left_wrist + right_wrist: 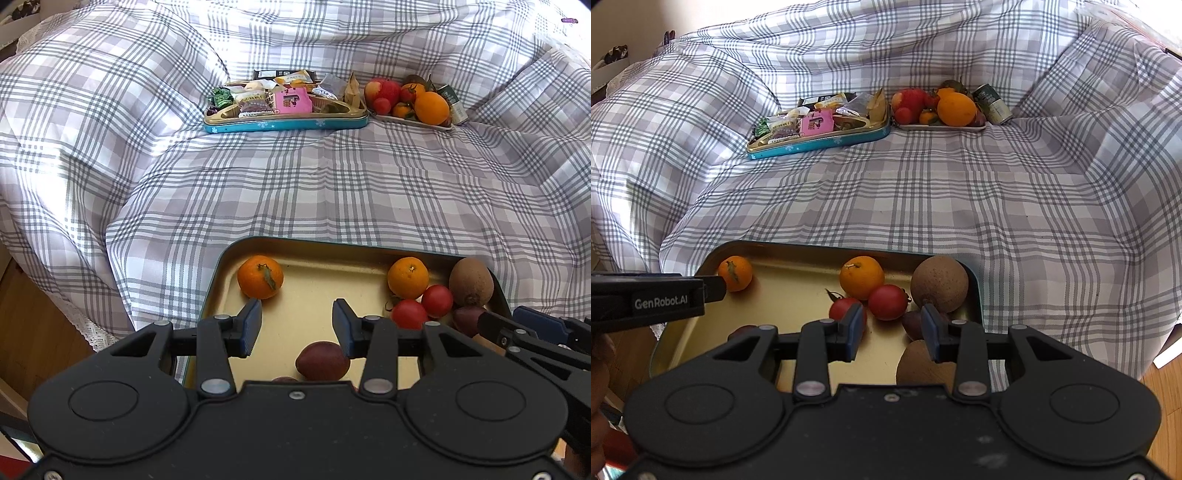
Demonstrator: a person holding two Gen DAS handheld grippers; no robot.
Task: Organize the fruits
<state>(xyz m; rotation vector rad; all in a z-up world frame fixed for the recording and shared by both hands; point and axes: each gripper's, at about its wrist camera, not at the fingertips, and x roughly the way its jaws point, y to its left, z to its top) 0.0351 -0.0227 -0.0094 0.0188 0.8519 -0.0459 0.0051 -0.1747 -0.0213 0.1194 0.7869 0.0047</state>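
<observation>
In the left wrist view, the left gripper [297, 325] was held released above the gold-lined, teal-walled metal tray [317, 271], nothing between its blue-padded fingers [252, 325]. A small stemmed orange tangerine [260, 277] was seen at the tray's far left corner. A second tangerine [407, 277], two red tomatoes [437, 301], a brown kiwi [471, 281] and a dark purple fruit [322, 361] were also found inside.

In the right wrist view, the right gripper [893, 330] was likewise held parted and empty over the tray's right end, a dark fruit [913, 325] seen between its fingers. Far back on the plaid cloth [923, 192], a snack-filled tin [820, 142] and a white fruit plate [942, 127] were set side by side.
</observation>
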